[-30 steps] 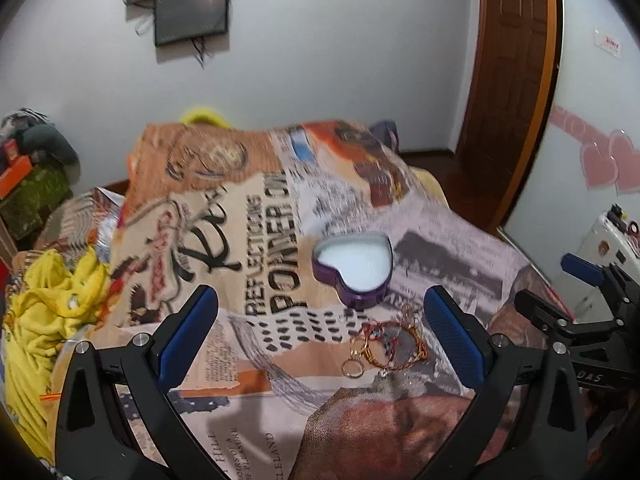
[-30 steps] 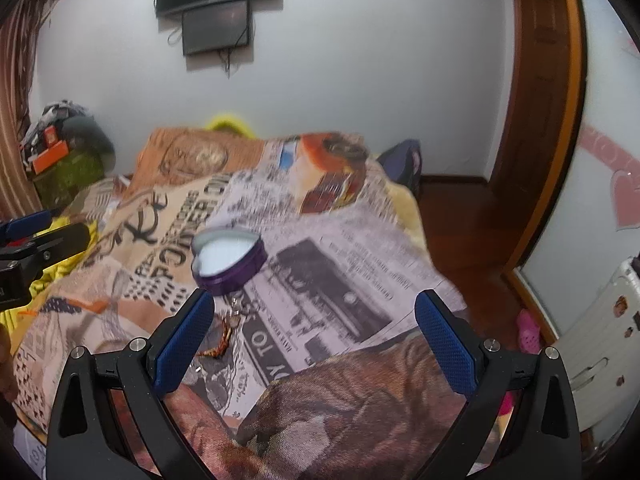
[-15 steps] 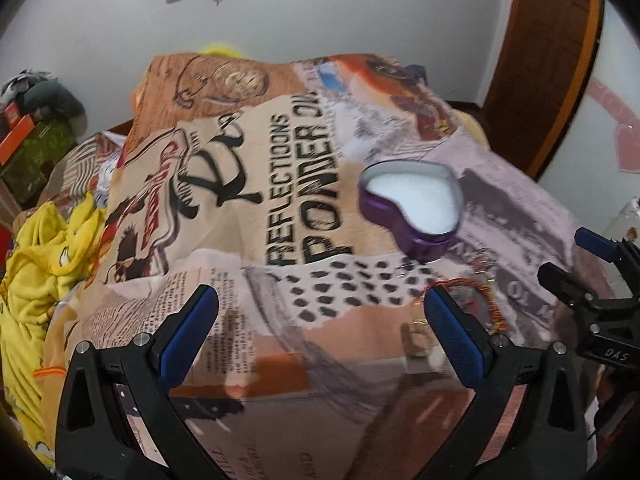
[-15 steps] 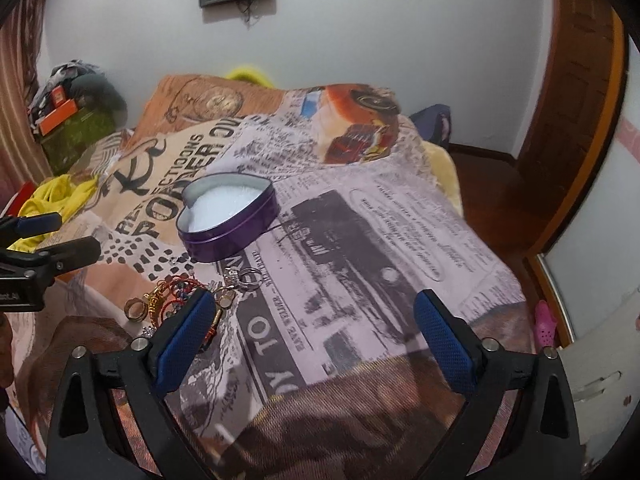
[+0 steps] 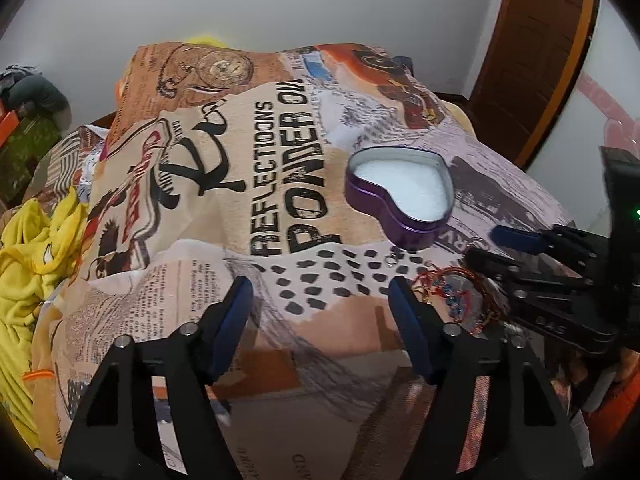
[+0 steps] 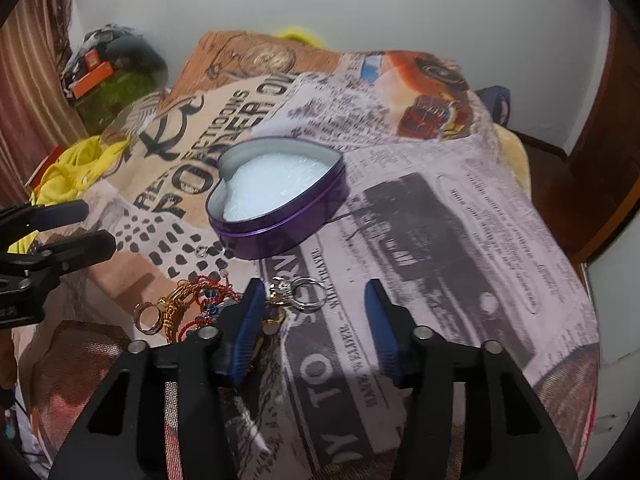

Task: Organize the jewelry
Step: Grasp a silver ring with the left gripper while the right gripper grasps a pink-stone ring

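Note:
A purple heart-shaped tin (image 5: 404,196) with white padding stands open on the printed blanket; it also shows in the right wrist view (image 6: 276,196). A pile of jewelry (image 6: 192,306) with gold rings, a red beaded bracelet and silver rings (image 6: 300,294) lies just in front of the tin. In the left wrist view the jewelry (image 5: 452,286) lies right of my left gripper (image 5: 322,300), which is open and empty above the blanket. My right gripper (image 6: 314,308) is open and empty, its left finger beside the pile.
The blanket (image 5: 240,160) covers a bed. Yellow cloth (image 5: 28,248) lies at the left edge. A wooden door (image 5: 540,48) stands at the back right. Clutter (image 6: 112,64) sits by the far left wall.
Both grippers moved forward and down toward the bed. The tin and jewelry now look larger and closer. Both jaws have narrowed but stay open.

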Demonstrator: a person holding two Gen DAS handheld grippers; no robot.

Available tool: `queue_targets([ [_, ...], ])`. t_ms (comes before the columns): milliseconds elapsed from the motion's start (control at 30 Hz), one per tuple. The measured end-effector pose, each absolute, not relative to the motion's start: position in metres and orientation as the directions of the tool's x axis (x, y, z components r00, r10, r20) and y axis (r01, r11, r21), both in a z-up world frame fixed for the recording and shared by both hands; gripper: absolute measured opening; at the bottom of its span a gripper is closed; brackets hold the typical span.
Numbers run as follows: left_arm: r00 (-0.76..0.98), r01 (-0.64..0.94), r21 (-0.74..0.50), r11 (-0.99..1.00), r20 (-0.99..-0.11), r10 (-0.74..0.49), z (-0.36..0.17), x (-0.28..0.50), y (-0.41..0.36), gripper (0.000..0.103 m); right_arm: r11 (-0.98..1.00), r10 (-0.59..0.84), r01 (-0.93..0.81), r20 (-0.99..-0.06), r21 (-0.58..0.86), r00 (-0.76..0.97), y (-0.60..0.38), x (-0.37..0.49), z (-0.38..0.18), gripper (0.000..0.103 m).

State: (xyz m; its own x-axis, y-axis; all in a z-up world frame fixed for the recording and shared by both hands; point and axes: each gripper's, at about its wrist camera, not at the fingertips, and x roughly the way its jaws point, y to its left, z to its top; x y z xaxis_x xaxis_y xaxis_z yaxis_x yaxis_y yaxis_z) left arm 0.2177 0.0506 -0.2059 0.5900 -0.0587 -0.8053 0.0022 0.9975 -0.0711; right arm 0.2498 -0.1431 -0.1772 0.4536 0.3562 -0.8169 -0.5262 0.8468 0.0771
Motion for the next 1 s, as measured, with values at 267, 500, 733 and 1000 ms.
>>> queue_targets([
  [267, 0.559, 0.071, -0.087, 0.994, -0.822, -0.112, -0.210, 0.213, 0.035, 0.059, 0.839, 0.367, -0.538, -0.818, 0.085, 0.443, -0.142, 0.249, -0.178, 0.028],
  [500, 0.536, 0.122, -0.085, 0.989, -0.833, -0.138, -0.215, 0.200, 0.019, 0.058, 0.850, 0.367, -0.519, -0.804, 0.086, 0.468, -0.150, 0.239, -0.163, 0.028],
  [733, 0.524, 0.180, -0.077, 0.981, -0.836, -0.162, -0.219, 0.198, 0.002, 0.045, 0.860, 0.367, -0.503, -0.789, 0.086, 0.493, -0.166, 0.225, -0.147, 0.028],
  [1000, 0.490, 0.168, -0.124, 0.978, -0.850, -0.192, -0.233, 0.207, 0.004, 0.025, 0.866, 0.368, -0.491, -0.786, 0.095, 0.497, -0.174, 0.220, -0.143, 0.028],
])
